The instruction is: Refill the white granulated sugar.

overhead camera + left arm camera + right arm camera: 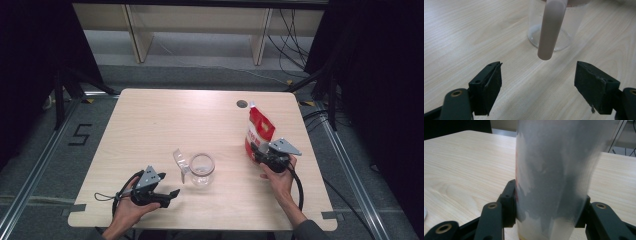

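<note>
Right fingers: the right gripper has its fingers pressed against both sides of the red and white pouch, low on its body; the film bulges between them in the right gripper view.
Left fingers: the left gripper has its fingers spread wide with nothing between them, low over the table and aimed at the glass jar.
Pouch position: it stands upright near the table's right edge, well apart from the jar, with its small white spout at the top corner. I cannot tell whether the base touches the table or is just lifted.
Jar position: it stands upright near the middle of the table's near half, just ahead of the left gripper.
Jar contents: clear glass with the wood showing through the bottom; it looks empty.
Scoop: a pale translucent scoop leans against the jar's left side, its handle slanting down toward the left gripper.
Pouch contents: hidden by the printed film; the bulge suggests it is still fairly full.
Done so far: the pouch is gripped; the jar and scoop are set out.
Left to do: probably carrying the pouch to the jar and tipping some of its contents in, with the left gripper likely steadying the jar or taking the scoop. Nothing has reached the jar yet, so the work looks to be at an early stage.
</note>
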### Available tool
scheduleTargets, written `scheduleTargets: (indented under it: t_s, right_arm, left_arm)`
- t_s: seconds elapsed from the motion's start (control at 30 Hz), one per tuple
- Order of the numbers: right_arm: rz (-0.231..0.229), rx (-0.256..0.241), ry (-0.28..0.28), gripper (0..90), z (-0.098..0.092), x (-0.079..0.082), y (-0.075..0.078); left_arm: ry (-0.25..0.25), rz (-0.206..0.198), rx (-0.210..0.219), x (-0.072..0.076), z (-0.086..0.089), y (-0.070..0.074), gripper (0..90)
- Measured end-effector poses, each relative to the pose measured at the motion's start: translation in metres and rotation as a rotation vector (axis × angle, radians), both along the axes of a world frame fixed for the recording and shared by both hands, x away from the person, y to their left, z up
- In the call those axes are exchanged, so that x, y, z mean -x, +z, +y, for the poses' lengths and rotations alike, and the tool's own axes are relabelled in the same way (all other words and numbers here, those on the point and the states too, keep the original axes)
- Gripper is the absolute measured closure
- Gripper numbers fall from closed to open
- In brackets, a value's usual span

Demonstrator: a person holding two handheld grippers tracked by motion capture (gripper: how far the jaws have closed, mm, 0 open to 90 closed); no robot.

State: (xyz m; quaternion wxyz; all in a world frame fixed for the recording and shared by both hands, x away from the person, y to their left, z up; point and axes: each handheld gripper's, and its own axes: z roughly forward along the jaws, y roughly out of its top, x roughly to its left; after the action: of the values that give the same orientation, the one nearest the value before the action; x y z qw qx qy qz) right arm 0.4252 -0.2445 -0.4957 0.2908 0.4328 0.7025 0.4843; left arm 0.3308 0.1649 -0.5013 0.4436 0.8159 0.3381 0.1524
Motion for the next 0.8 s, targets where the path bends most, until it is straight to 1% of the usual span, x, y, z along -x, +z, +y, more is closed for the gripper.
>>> scheduleTargets:
  t_s: [0.03, 0.13, 0.17, 0.2, 0.23, 0.27, 0.3, 0.33, 0.37, 0.4, 0.43, 0.47, 0.5, 0.53, 0.6, 0.63, 0.67, 0.7, 0.73, 0.77, 0.8]
  right_arm:
    - [-0.040, 0.020, -0.006, 51.3, -0.0022, -0.0012, -0.0016]
    - [-0.036, 0.018, -0.016, 51.3, -0.0013, 0.0003, -0.0016]
    - [-0.031, 0.029, -0.009, 51.3, -0.0017, 0.0007, -0.0015]
    - [-0.029, 0.032, -0.007, 51.2, -0.0019, 0.0014, -0.0016]
    - [-0.033, 0.025, -0.017, 51.1, -0.0013, 0.0022, -0.0026]
    - [-0.038, 0.029, -0.016, 51.1, -0.0013, 0.0024, -0.0029]
    - [-0.036, 0.033, -0.014, 51.1, -0.0013, 0.0028, -0.0028]
    - [-0.036, 0.033, -0.014, 51.1, -0.0013, 0.0028, -0.0028]
    - [-0.047, 0.026, -0.019, 50.9, -0.0004, 0.0024, -0.0038]
    - [-0.040, 0.036, -0.022, 50.7, -0.0007, 0.0030, -0.0036]
    - [-0.038, 0.035, -0.022, 50.4, -0.0007, 0.0030, -0.0038]
    - [-0.038, 0.035, -0.022, 50.4, -0.0007, 0.0030, -0.0038]
    - [-0.050, 0.036, -0.024, 50.1, -0.0005, 0.0021, -0.0048]
    - [-0.040, 0.006, -0.047, 49.8, 0.0025, 0.0035, -0.0059]
    - [-0.048, 0.009, -0.043, 49.3, 0.0022, 0.0024, -0.0062]
    - [-0.046, 0.003, -0.045, 49.0, 0.0025, 0.0017, -0.0068]
    - [-0.036, 0.001, -0.056, 48.2, 0.0026, 0.0014, -0.0068]
    - [-0.056, -0.019, -0.054, 47.3, 0.0033, -0.0001, -0.0085]
    - [-0.064, -0.020, -0.055, 46.6, 0.0028, -0.0012, -0.0088]
    - [-0.054, -0.026, -0.055, 46.1, 0.0024, -0.0016, -0.0082]
    - [-0.063, -0.036, -0.054, 45.2, 0.0028, -0.0024, -0.0089]
  left_arm:
    - [0.001, 0.004, -0.005, 0.0001, 0.0002, 0.0005, 21.7]
    - [0.001, 0.001, 0.001, 0.0001, -0.0002, -0.0001, 21.7]
    - [-0.008, 0.012, -0.003, 0.0000, 0.0001, 0.0004, 21.7]
    - [-0.006, 0.011, -0.001, 0.0002, -0.0001, 0.0002, 21.7]
    - [-0.015, 0.005, -0.012, -0.0001, 0.0004, 0.0007, 21.7]
    - [-0.015, 0.005, -0.012, -0.0001, 0.0004, 0.0007, 21.7]
    - [-0.009, 0.007, -0.026, 0.0003, 0.0008, 0.0014, 21.7]
    - [-0.009, 0.007, -0.026, 0.0003, 0.0008, 0.0014, 21.7]
    - [0.004, 0.014, 0.004, 0.0013, -0.0013, 0.0002, 21.7]
    - [0.004, 0.014, 0.004, 0.0013, -0.0013, 0.0002, 21.7]
    - [0.000, 0.006, -0.001, 0.0012, -0.0011, 0.0002, 21.7]
    - [0.000, 0.006, -0.001, 0.0012, -0.0011, 0.0002, 21.7]
    - [-0.004, 0.008, -0.010, 0.0012, -0.0005, 0.0007, 21.7]
    - [0.004, 0.006, -0.005, 0.0017, -0.0012, 0.0004, 21.7]
    - [0.003, 0.005, -0.013, 0.0014, -0.0008, 0.0005, 21.7]
    - [0.005, 0.006, -0.004, 0.0017, -0.0014, 0.0004, 21.7]
    - [0.002, 0.005, -0.008, 0.0016, -0.0011, 0.0007, 21.7]
    - [0.007, 0.006, -0.002, 0.0017, -0.0017, 0.0004, 21.7]
    - [0.005, 0.005, 0.000, 0.0018, -0.0019, 0.0002, 21.7]
    - [0.004, 0.005, 0.000, 0.0018, -0.0019, 0.0001, 21.7]
    - [0.005, 0.004, 0.001, 0.0017, -0.0021, -0.0001, 21.7]
